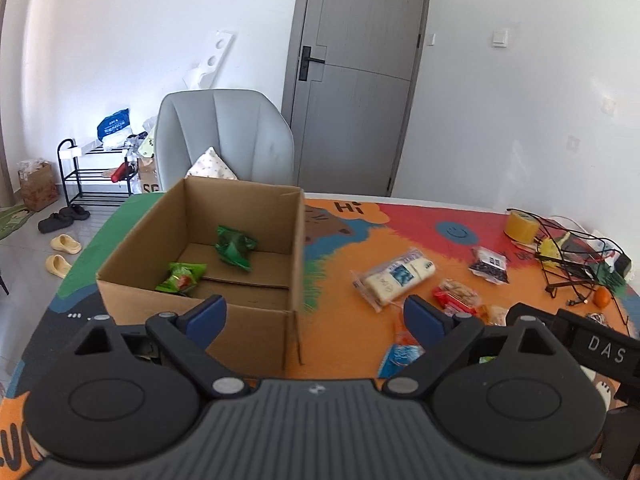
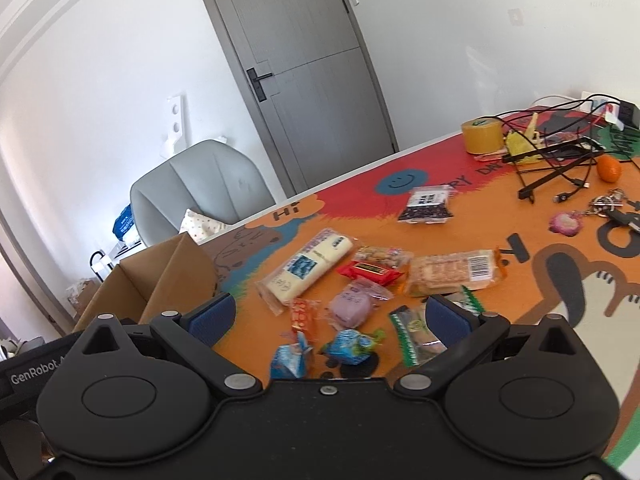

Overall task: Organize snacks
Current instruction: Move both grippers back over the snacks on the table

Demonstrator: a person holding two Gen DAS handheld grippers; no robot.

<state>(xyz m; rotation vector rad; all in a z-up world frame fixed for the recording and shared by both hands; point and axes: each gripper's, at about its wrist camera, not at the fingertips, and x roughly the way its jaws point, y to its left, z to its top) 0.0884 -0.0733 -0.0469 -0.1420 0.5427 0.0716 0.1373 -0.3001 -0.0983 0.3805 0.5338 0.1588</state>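
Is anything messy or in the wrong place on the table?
Yes. Only two green snack packets lie inside the brown cardboard box. The other wrapped snacks, like the long white packet and the dark packet, lie scattered on the colourful table mat, some overlapping, beside tangled black cables.

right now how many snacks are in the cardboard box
2: a dark green packet toward the back, a light green packet nearer the front-left of the cardboard box. The near wall may hide more.
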